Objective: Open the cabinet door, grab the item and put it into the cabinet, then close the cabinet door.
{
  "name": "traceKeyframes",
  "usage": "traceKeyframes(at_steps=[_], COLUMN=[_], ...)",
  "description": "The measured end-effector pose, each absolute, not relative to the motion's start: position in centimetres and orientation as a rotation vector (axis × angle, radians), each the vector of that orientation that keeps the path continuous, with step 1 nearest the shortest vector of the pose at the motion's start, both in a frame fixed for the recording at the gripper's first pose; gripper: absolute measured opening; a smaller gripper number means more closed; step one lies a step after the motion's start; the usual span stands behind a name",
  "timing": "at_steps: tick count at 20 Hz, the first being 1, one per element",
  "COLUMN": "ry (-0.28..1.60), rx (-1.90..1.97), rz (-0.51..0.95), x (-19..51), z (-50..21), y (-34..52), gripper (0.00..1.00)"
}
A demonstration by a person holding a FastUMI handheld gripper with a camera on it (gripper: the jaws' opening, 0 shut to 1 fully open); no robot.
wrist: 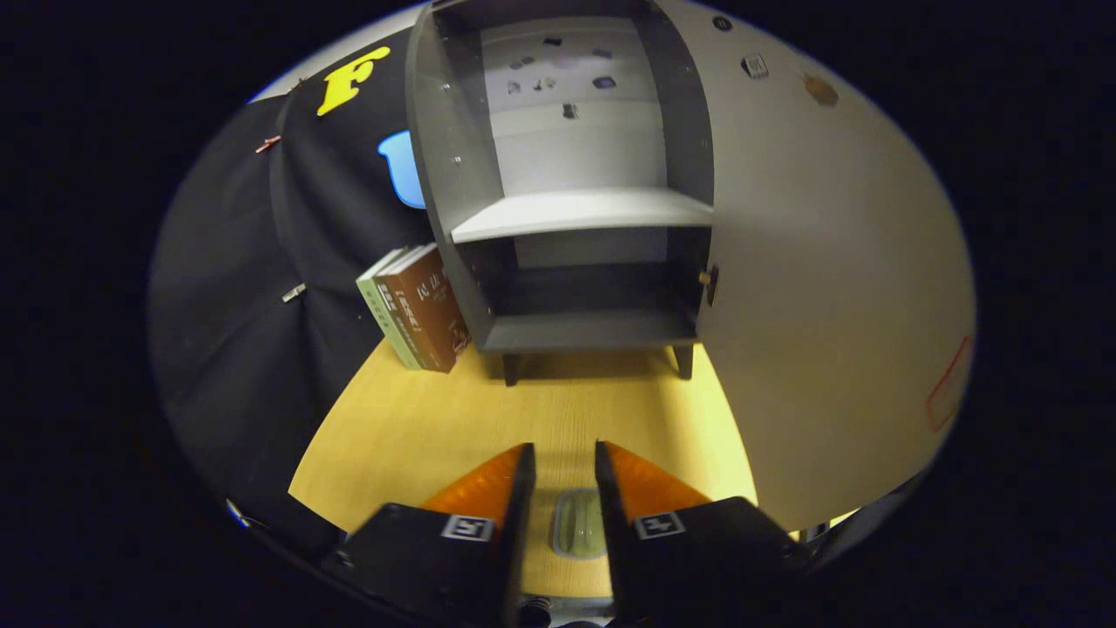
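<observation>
Two claw fingers of the gripper point(563, 453) stand a little apart, with a narrow gap and nothing squeezed between them. Down in that gap, on the yellow table point(418, 436), lies a small flat see-through box point(579, 522). Beyond the fingers stands the grey cabinet point(575, 331). Its big door point(828, 288) is swung wide open. One shelf point(582, 212) sits inside. Two books point(418, 318) lean against the cabinet's side.

The tabletop point(418, 436) is pale yellow wood grain; the cabinet point(453, 209) is dark grey with a lighter grey shelf point(580, 212); its open door point(828, 288) is off-white; of the books point(418, 310) one is brown, one green; the small item point(577, 523) looks pale greenish.
</observation>
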State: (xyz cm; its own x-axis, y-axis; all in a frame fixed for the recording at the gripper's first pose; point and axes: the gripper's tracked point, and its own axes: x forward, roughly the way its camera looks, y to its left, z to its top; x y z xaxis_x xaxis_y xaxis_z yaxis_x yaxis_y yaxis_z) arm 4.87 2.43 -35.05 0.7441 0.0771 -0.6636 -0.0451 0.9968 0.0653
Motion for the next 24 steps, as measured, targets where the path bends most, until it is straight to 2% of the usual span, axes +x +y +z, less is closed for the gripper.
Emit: traceKeyframes(at_steps=[1,13,24], ry=[0.769,1.071,1.135], rx=[0.053,0.030,0.016], rz=[0.052,0.024,0.032], x=[4.5,1.2,0.7], z=[-37.0,-51.6,-55.1], y=[2.1,0.9,0.7], gripper=[0.51,0.51,0.51])
